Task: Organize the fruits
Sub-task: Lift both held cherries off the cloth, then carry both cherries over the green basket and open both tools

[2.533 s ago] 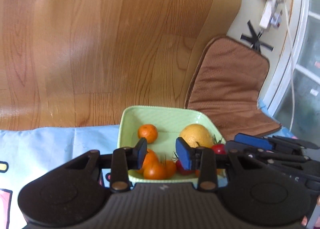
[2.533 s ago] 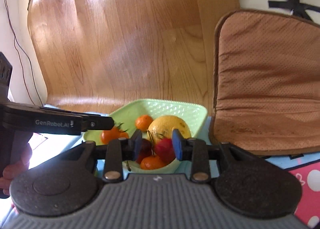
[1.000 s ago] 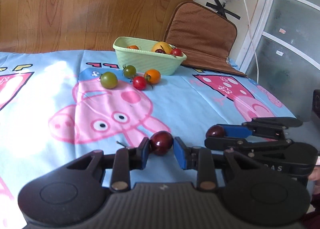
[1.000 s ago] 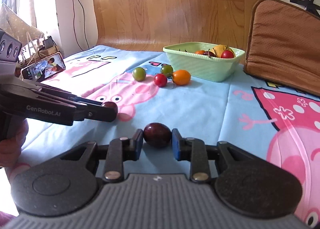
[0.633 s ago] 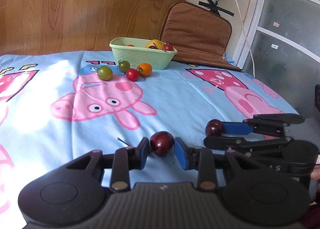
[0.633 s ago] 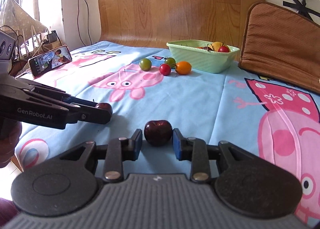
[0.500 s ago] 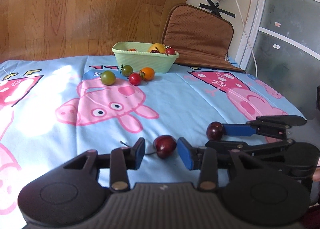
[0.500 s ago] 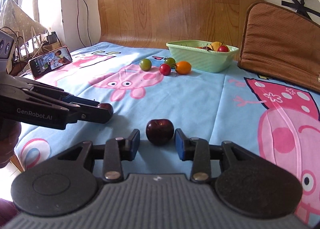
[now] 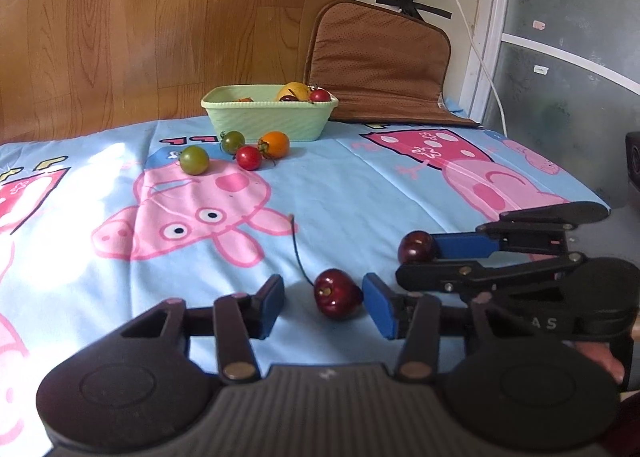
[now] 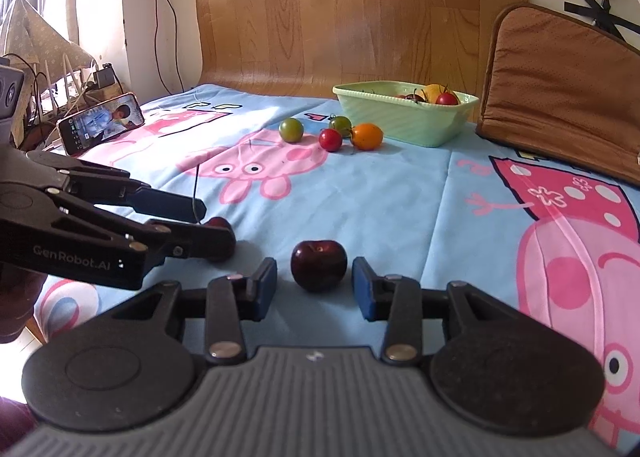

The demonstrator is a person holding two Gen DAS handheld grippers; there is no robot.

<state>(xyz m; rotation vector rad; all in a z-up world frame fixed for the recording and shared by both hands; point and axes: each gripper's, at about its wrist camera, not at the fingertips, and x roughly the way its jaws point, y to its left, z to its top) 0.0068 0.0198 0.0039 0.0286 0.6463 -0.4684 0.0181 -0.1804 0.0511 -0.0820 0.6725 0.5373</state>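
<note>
Cherries lie loose on the cartoon-print cloth (image 9: 360,185), one between each gripper's spread fingers
Left gripper (image 9: 326,303) released, its cherry (image 9: 337,294) nearer the right pad; right gripper (image 10: 315,283) released, dark cherry (image 10: 318,264) centred

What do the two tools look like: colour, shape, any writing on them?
Both tools are matte black plastic with a ribbed grey centre panel, two round lobes and brass-coloured rivets on the linkage bars. Each finger ends in a flat blue pad. The left tool carries white lettering "GenRobot.AI" on its side; the right tool shows only "AS". No cables or sleeves are visible.
</note>
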